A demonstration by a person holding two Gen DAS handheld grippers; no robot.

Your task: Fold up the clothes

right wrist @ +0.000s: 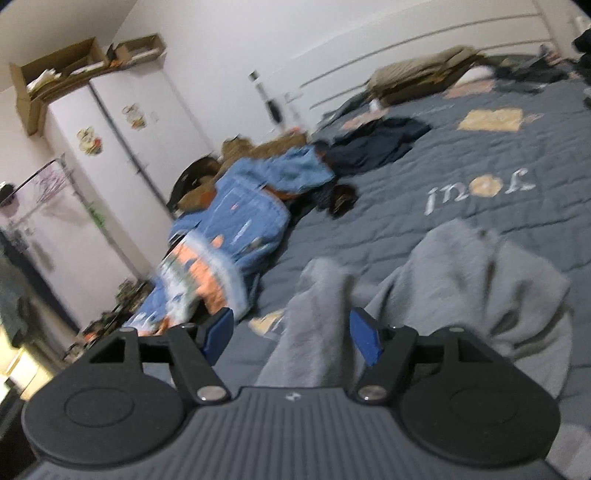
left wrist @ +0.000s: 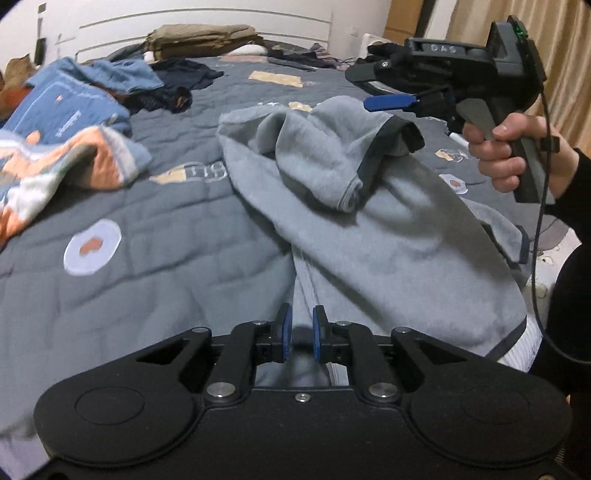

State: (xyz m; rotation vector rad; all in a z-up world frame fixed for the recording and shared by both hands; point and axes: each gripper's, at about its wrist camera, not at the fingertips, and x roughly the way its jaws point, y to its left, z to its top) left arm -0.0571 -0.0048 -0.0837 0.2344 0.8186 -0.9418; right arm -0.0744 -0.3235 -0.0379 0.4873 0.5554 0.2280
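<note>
1. Grey fabric fills the middle of both views: a grey garment with dark trim lies rumpled on the quilted bed cover, and every place below is given relative to it.
2. At its near edge, the left gripper points steeply down; its blue pads stand nearly together, pinching a narrow fold of the cloth that runs up between them.
3. Above its far right corner, seen from the left wrist, a hand wraps the handle of the right gripper, fingers curled on the trigger, the tool held roughly level and clear of the cloth.
4. In the right wrist view, the right gripper has its jaws apart; a raised ridge of the garment rises in the gap, and no pad visibly presses on it.
5. Left of the garment, a blue and orange blanket sits bunched.
6. Beyond it, dark clothes lie near the headboard.
</note>
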